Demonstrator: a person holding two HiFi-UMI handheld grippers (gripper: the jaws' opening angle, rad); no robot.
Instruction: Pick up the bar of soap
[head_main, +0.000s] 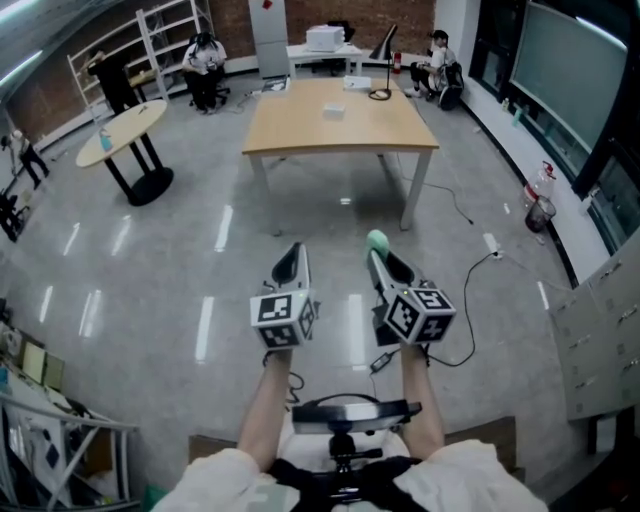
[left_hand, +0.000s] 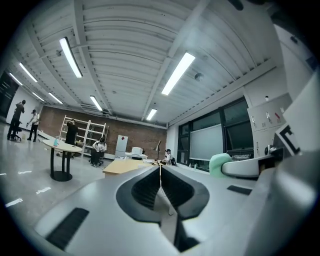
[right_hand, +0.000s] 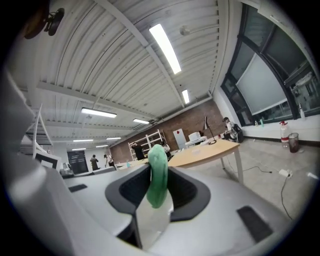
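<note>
1. My right gripper (right_hand: 159, 186) pinches the green bar of soap (right_hand: 157, 167) in its jaws, up above the floor (head_main: 200, 260).
2. My left gripper (left_hand: 160, 172) has its jaws pressed together on nothing.
3. I think the pick-up is done.

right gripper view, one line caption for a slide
Right gripper shut on the green soap, a wooden table beyond.

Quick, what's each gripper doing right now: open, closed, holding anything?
Left gripper: closed, empty.
Right gripper: closed on the green soap.
</note>
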